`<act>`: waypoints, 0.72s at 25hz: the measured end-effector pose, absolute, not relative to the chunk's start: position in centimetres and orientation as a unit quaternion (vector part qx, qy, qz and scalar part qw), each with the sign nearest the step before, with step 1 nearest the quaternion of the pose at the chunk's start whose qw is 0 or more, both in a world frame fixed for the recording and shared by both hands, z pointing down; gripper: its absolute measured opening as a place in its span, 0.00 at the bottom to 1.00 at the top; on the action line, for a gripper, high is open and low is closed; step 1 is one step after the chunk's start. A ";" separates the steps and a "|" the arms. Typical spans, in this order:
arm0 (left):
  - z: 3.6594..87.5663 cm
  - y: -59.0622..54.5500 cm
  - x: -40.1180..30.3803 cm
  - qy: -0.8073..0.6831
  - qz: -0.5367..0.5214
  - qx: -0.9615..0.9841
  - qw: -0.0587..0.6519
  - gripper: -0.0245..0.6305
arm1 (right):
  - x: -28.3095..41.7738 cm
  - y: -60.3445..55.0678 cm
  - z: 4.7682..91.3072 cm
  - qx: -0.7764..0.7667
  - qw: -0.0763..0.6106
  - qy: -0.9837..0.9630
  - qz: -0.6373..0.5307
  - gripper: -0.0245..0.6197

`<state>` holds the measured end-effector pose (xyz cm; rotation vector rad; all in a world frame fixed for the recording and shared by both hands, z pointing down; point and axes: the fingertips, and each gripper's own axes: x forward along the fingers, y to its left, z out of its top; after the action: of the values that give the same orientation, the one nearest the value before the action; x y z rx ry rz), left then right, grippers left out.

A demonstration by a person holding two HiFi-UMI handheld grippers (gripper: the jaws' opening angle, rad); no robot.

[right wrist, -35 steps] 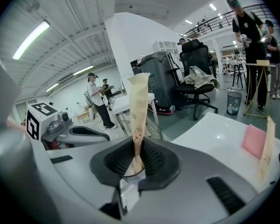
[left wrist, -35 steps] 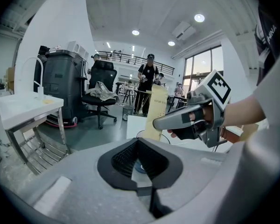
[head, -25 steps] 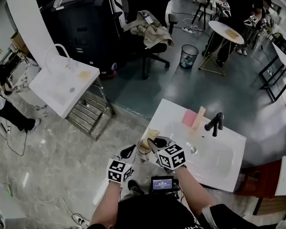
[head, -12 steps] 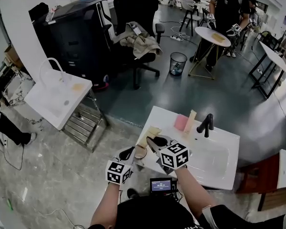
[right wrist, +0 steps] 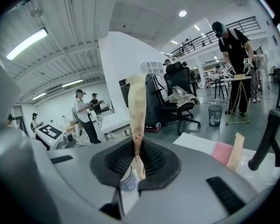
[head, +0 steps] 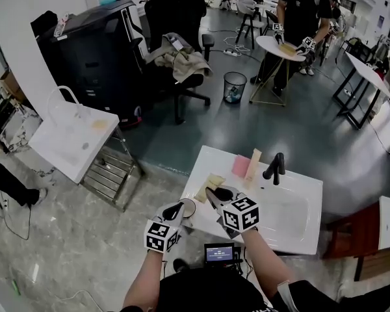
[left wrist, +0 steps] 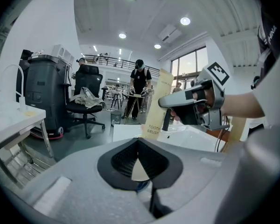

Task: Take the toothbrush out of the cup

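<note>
A toothbrush in a long beige paper sleeve (head: pixel 207 186) is clamped in my right gripper (head: pixel 214 192), which is shut on its lower end. In the right gripper view the sleeve (right wrist: pixel 136 106) stands up from between the jaws. Just left of it is a paper cup (head: pixel 188 206), with my left gripper (head: pixel 177 208) shut on its rim. In the left gripper view a cream piece of the cup wall (left wrist: pixel 140 168) fills the gap between the jaws. Beyond it my right gripper (left wrist: pixel 162 102) holds up the sleeve (left wrist: pixel 157 106), which is printed TOOTH BRUSH. The cup's inside is hidden.
Both grippers hover over the left front corner of a white washbasin (head: pixel 292 220) that has a black tap (head: pixel 274 166). A pink pad (head: pixel 240 166) and another beige sleeve (head: pixel 253 163) lie behind them. A second basin stand (head: pixel 71 138) is far left. People work at a round table (head: pixel 279 47).
My right gripper has risen with the toothbrush sleeve, away from the cup. The left gripper and cup have shifted a little. The head view has swung, so the basin sits lower left.
</note>
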<state>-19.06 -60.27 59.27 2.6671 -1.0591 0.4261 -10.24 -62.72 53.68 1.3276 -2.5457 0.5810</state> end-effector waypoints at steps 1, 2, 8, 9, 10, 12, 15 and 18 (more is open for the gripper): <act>59.4 -60.2 -19.0 -0.361 0.147 0.913 0.121 0.05 | -10.1 -62.5 54.1 0.452 0.110 -0.862 0.201 0.10; 59.5 -60.1 -18.9 -0.360 0.148 0.913 0.122 0.05 | -10.0 -62.3 54.6 0.453 0.113 -0.861 0.204 0.10; 60.3 -59.7 -18.9 -0.359 0.153 0.911 0.131 0.05 | -9.7 -61.3 56.6 0.457 0.127 -0.853 0.219 0.10; 60.5 -59.6 -18.9 -0.359 0.154 0.911 0.132 0.05 | -9.7 -61.2 56.8 0.457 0.128 -0.852 0.222 0.10; 60.6 -59.6 -19.0 -0.359 0.155 0.911 0.134 0.05 | -9.7 -61.2 57.1 0.457 0.129 -0.851 0.224 0.10; 60.7 -59.5 -19.0 -0.359 0.156 0.910 0.136 0.05 | -9.5 -61.0 57.6 0.458 0.132 -0.848 0.231 0.10; 61.1 -59.4 -19.1 -0.360 0.155 0.909 0.140 0.05 | -9.3 -60.8 58.5 0.461 0.138 -0.845 0.235 0.10; 61.5 -59.3 -19.3 -0.361 0.156 0.908 0.145 0.05 | -9.2 -60.5 59.4 0.462 0.143 -0.841 0.244 0.10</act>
<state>-19.26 -59.28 61.46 2.6148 -1.0407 0.4486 -9.15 -60.50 59.37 1.3315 -2.4260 0.7045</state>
